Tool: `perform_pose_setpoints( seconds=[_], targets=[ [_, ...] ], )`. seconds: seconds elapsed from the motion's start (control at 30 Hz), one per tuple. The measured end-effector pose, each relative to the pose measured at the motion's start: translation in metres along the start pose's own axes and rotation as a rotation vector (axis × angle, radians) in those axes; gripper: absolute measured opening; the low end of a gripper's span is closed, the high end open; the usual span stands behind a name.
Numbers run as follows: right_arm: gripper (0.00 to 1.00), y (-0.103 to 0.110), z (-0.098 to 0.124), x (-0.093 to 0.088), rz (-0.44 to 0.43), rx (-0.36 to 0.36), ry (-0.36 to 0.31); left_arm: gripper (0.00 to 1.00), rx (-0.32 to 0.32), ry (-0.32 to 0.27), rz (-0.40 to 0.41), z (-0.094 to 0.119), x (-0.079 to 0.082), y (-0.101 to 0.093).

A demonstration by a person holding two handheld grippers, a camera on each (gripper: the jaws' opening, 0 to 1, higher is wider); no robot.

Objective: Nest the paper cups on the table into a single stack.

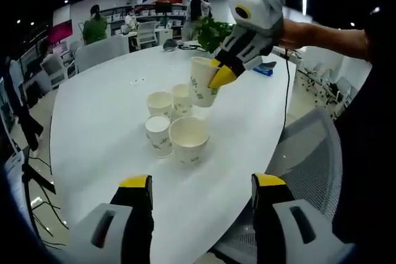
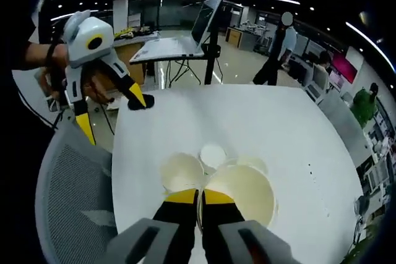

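Left tool (image 1: 201, 193) hangs off the near edge of the white surface (image 1: 99, 128), jaws wide apart w/ nothing between them; in the right gripper view it shows at upper left (image 2: 111, 112), off the surface's edge, over a grey mesh chair (image 2: 68, 196), a hand (image 2: 52, 69) gripping it. Just beyond the left tool's jaws, near the middle of the surface, sit four loose cups: small cup (image 1: 159, 134) at left, another small cup (image 1: 159, 104) behind it, a third cup (image 1: 181, 99) further back, and a wide cup (image 1: 189, 139) nearest the edge. Right tool (image 1: 224, 73) is up above that cluster, jaws pinched on the rim of the held cup (image 1: 201, 81), which is tilted & lifted clear of the surface. In the right gripper view its jaws (image 2: 199, 197) sit nearly closed on the cup wall (image 2: 244, 193), w/ the other cups below.
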State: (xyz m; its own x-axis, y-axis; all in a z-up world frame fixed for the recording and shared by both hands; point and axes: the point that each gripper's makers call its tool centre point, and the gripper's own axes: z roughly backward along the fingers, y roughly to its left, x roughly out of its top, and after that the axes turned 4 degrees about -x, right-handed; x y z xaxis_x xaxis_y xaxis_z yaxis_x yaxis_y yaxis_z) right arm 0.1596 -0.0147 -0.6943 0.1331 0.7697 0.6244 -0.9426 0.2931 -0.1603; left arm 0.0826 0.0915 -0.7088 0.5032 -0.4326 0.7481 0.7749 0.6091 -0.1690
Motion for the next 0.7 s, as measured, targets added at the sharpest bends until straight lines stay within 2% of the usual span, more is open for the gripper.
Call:
perform_pose_setpoints(
  seconds=[0.4,0.7],
  targets=[
    [0.0,0.022,-0.014,0.025,0.087,0.063,0.006,0.64,0.002,0.001,0.006,0.002,-0.003,0.0],
    [0.0,0.03,-0.016,0.028,0.111,0.085,0.012,0.64,0.004,-0.001,0.007,0.003,-0.005,0.003]
  ],
)
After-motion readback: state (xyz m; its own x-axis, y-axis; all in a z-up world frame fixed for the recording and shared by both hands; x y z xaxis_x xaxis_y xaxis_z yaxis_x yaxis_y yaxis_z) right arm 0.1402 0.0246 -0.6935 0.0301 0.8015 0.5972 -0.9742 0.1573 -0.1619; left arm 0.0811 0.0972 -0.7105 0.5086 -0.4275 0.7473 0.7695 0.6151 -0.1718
